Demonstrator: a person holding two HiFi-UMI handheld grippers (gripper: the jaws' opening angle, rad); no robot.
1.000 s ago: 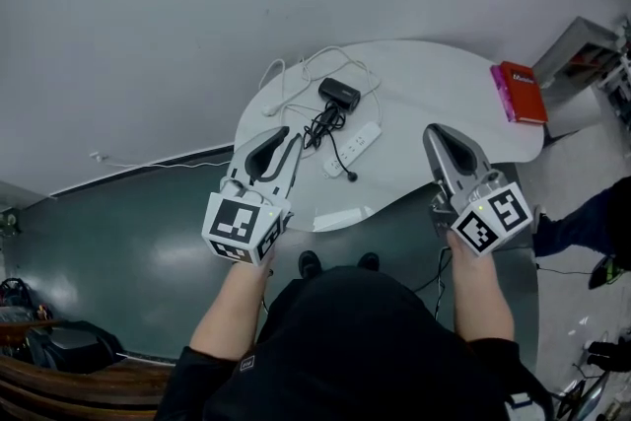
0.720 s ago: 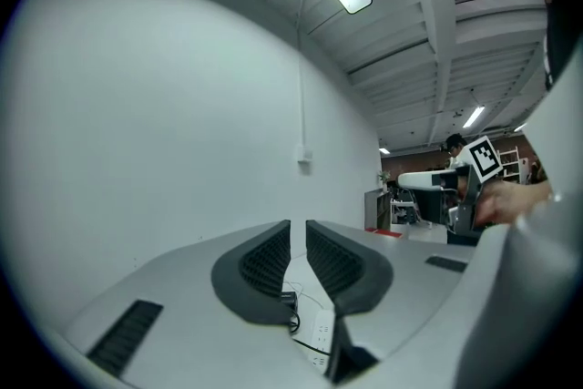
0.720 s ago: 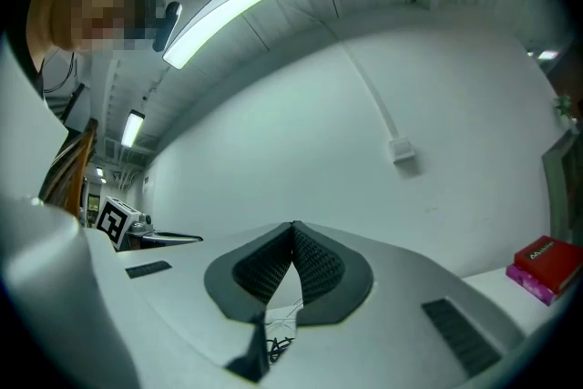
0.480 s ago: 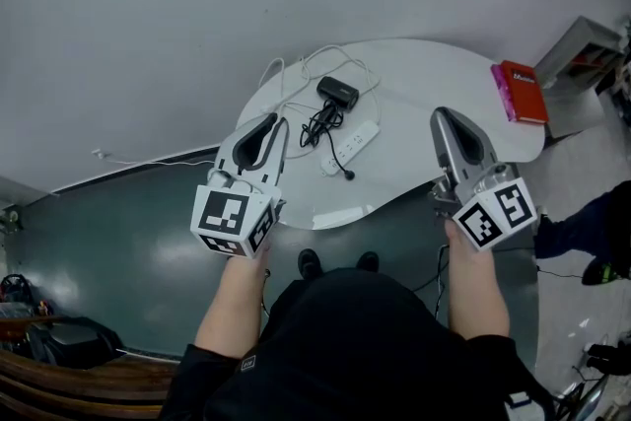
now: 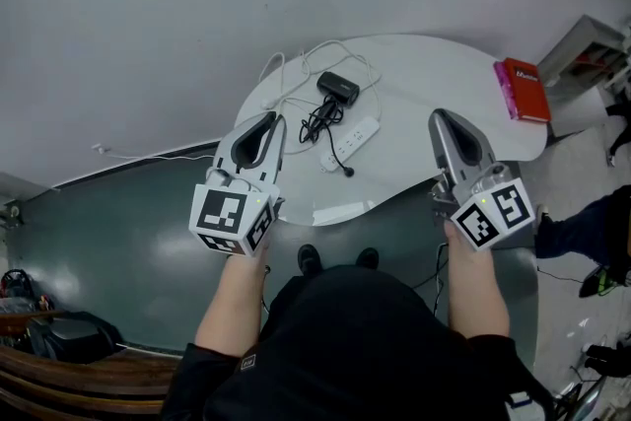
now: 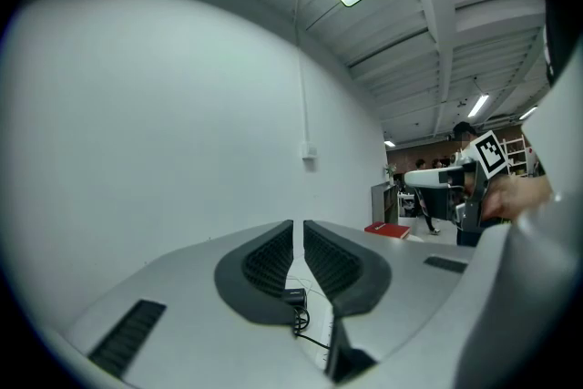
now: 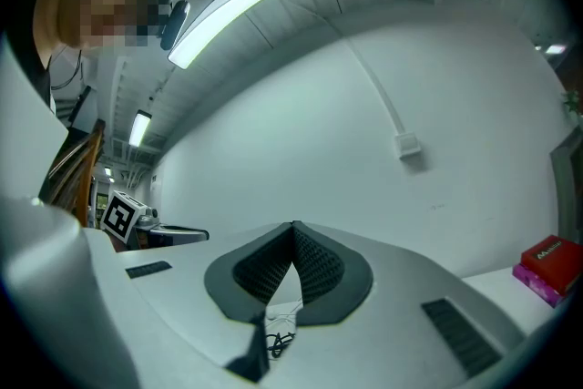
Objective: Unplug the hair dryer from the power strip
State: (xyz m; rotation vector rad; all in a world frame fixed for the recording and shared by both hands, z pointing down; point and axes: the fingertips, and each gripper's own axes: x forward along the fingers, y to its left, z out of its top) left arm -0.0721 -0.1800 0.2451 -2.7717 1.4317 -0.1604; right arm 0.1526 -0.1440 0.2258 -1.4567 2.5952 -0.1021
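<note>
The white round tabletop (image 5: 434,74) carries the task's things near its middle. The black hair dryer (image 5: 338,90) lies at the far side, and its black cord (image 5: 321,120) is bundled just beside it. The white power strip (image 5: 353,141) lies slanted, near the bundle. A black plug (image 5: 350,175) rests on the tabletop just beside the strip's near end. A red book (image 5: 523,90) lies at the right edge, well apart from them.

The left claw (image 5: 273,120) is held level over the near left edge. Its jaws have just been closing; only a thin slit stays between them and nothing is inside. The right claw (image 5: 440,116) is held over the near right edge, with its tips pressed together on nothing. Both claws are apart from the strip and the dryer.
</note>
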